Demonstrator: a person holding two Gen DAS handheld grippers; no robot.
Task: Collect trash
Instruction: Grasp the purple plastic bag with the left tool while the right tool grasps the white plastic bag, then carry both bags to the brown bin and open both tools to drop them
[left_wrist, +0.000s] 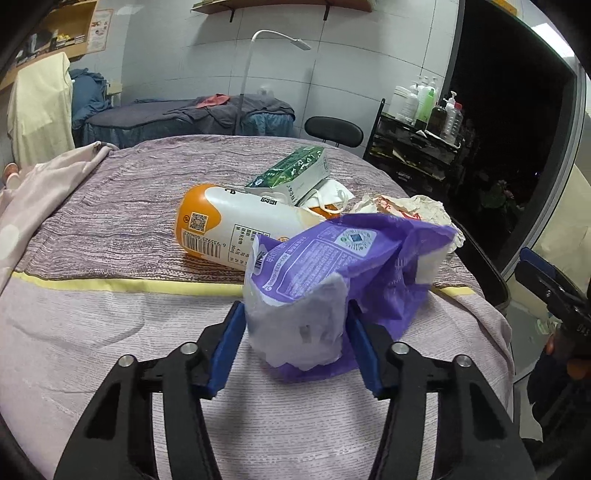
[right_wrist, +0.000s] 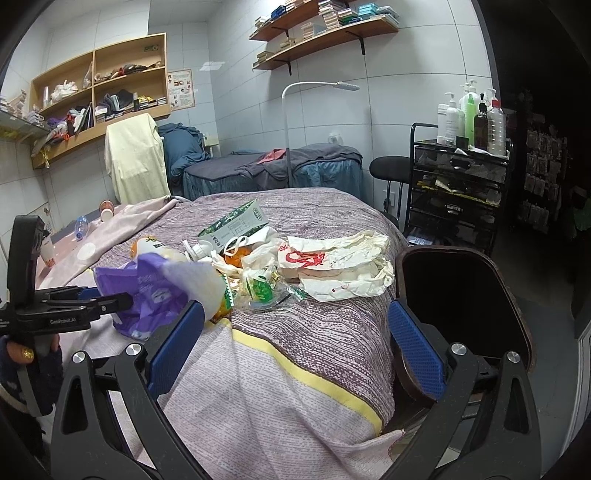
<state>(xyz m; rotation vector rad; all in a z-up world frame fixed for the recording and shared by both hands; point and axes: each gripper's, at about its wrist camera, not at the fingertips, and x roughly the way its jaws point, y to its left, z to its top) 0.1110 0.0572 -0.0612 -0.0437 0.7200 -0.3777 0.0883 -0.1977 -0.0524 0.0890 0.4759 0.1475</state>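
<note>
A purple and white tissue pack (left_wrist: 332, 273) lies on the bed, and my left gripper (left_wrist: 295, 332) has its blue pads against both sides of the pack's near end. The pack also shows in the right wrist view (right_wrist: 155, 291) with the left gripper (right_wrist: 110, 301) on it. Behind it lie an orange and white bottle (left_wrist: 225, 225), a green carton (left_wrist: 295, 171) and crumpled white paper bags (right_wrist: 340, 266). My right gripper (right_wrist: 295, 339) is open and empty above the bed's near corner, beside a dark bin (right_wrist: 465, 299).
The bed (right_wrist: 295, 369) has a purple and pink cover with a yellow stripe. A black trolley with bottles (right_wrist: 461, 173) and a black stool (right_wrist: 391, 170) stand beyond it. A second bed (right_wrist: 273, 166) and a floor lamp (right_wrist: 288, 129) are at the back.
</note>
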